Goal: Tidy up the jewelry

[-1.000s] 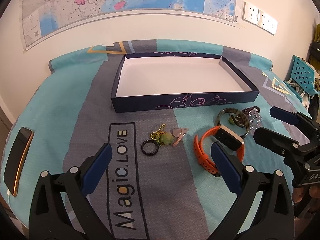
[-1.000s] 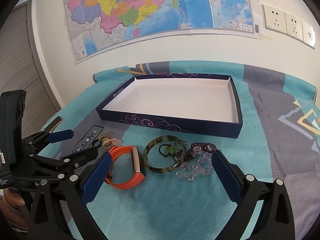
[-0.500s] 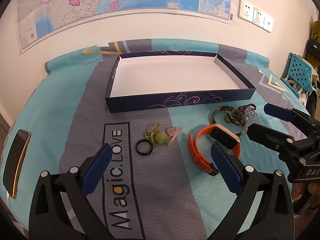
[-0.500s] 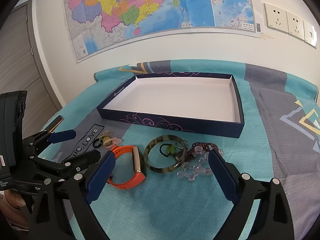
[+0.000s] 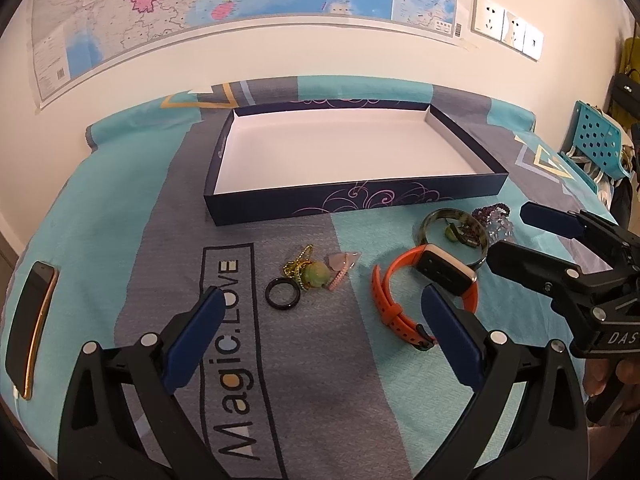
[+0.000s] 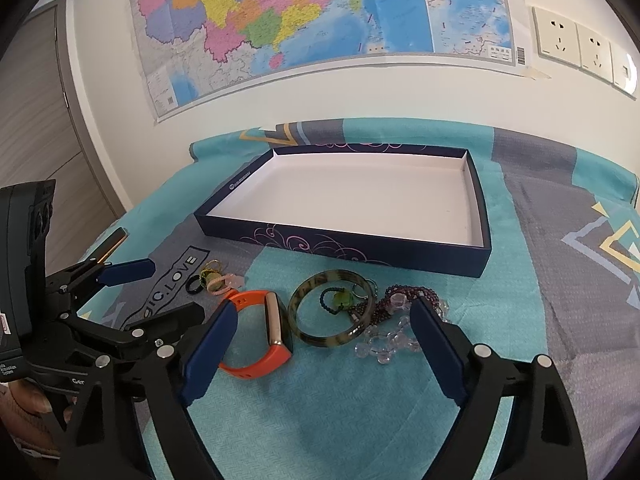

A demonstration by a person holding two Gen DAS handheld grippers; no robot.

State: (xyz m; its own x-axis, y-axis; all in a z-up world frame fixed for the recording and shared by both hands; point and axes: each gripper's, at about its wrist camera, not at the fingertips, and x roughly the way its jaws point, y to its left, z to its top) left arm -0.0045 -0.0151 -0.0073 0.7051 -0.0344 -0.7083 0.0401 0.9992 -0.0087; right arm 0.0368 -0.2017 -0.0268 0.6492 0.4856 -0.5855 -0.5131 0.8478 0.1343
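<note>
Right wrist view, jewelry first: mottled green bangle (image 6: 332,308) flat on the cloth just in front of the box, a small green-bead charm (image 6: 340,299) lying inside its ring, purple bead bracelet (image 6: 412,294) and clear crystal bracelet (image 6: 386,338) touching its right side, orange smartwatch (image 6: 262,332) just to its left. Farther left, a small cluster: black ring (image 5: 282,298), green bead on a gold chain (image 5: 310,272), pink charm (image 5: 343,262), all near one another. Nothing yet inside the navy box (image 6: 360,250), white floor bare, so sorting judged to be at its very start. Right gripper (image 6: 320,334) spread wide over the bangle and watch, jaws just been narrowing a little, nothing pressed between the pads, nothing held. Left gripper (image 5: 320,320) likewise wide apart and empty, hovering near the black ring with one pad close to the watch strap. Step in hand, by the look of it: lining up a first pick. Next move likely to call for lowering onto one piece only, probably the bangle or the watch, pinching across a rim or strap without snagging the tangled bead strands, then lifting over the box wall. Beyond: teal and grey printed tablecloth (image 5: 120,216), phone (image 5: 30,332) at its left edge, wall map (image 6: 320,20) and sockets (image 6: 560,36) behind.
</note>
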